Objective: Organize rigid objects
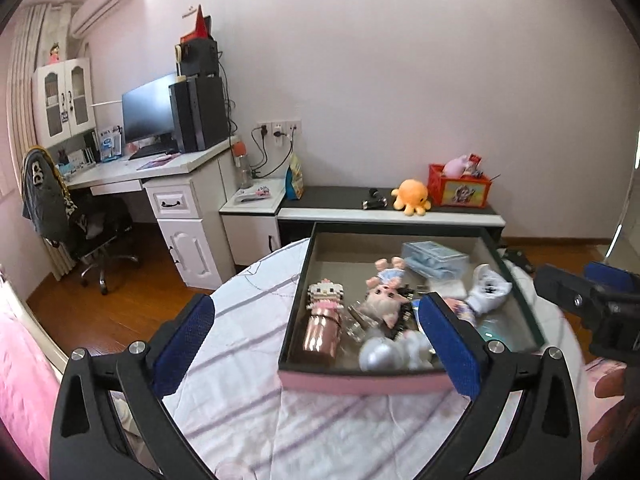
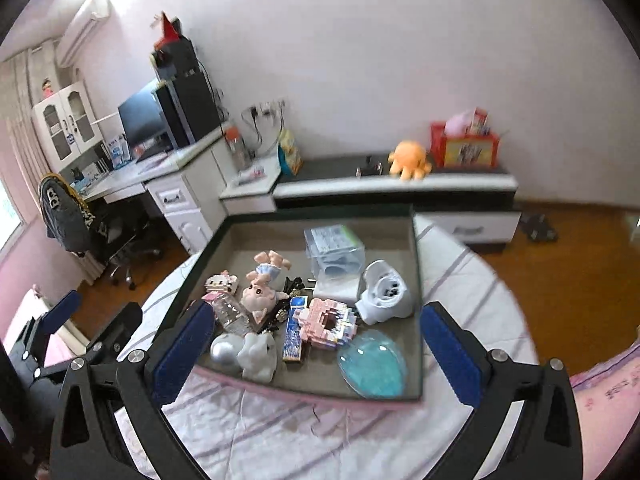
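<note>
Your tray (image 2: 416, 280) sits on the striped cloth (image 2: 288, 428), crowded: clear box (image 2: 334, 246) at the back, doll (image 2: 262, 294), silver ball (image 2: 225, 350), brick toy (image 2: 326, 322) and blue oval (image 2: 372, 362) packed close. Your left gripper (image 1: 316, 348) hovers before the tray's near rim, jaws wide, holding nothing. Your right gripper (image 2: 316, 348) hovers likewise, wide and empty.

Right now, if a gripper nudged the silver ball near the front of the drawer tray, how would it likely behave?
The silver ball looks smooth and round, so it would probably roll rather than slide. The white rabbit figurine touching it may block it on that side. Its glossy surface could slip between the fingers.
</note>
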{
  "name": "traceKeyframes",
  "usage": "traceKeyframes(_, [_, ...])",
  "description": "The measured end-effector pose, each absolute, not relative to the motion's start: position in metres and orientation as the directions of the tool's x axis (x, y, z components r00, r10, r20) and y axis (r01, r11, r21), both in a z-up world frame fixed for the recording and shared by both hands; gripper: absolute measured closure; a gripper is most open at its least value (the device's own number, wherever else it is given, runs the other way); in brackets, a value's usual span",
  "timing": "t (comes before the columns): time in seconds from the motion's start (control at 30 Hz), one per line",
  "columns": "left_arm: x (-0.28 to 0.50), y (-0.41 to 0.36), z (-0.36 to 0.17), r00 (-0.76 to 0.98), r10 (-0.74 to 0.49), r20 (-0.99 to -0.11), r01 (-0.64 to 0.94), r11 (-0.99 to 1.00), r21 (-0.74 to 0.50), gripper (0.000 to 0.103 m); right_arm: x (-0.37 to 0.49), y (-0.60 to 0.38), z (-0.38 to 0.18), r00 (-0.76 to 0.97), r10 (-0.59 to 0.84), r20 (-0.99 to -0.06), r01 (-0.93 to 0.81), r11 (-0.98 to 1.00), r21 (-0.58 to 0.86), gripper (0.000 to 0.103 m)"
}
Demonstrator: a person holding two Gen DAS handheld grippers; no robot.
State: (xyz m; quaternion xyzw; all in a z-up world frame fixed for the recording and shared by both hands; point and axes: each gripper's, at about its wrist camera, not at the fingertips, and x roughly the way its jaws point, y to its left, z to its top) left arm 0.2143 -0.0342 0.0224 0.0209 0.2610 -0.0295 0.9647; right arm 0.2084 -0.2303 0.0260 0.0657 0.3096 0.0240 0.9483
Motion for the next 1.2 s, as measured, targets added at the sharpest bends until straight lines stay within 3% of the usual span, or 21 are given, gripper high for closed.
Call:
traceKeyframes(0.23, [0.131, -0.030, 0.051, 0.880, -0.089, -0.467, 0.099, 0.995, -0.004, 0.000, 0.109, -0.232, 0.047, 0.871, 0.012, -0.491, 0.036, 0.995, 0.089, 0.000])
traceKeyframes(0.77, [-0.036, -0.030, 0.087, 0.923, -0.075, -0.378, 0.097, 0.994, 0.041, 0.000, -0.060, -0.214, 0.076, 0.923, -0.042, -0.382, 0.068, 0.996, 0.056, 0.000])
traceKeyframes(1.2, [-0.084, -0.012, 0.097, 0.933, -0.061, -0.354, 0.073, 0.997, 0.021, 0.000, -0.105, -0.188, 0.081, 0.931, -0.049, -0.363, 0.056, 0.998, 0.010, 0.000])
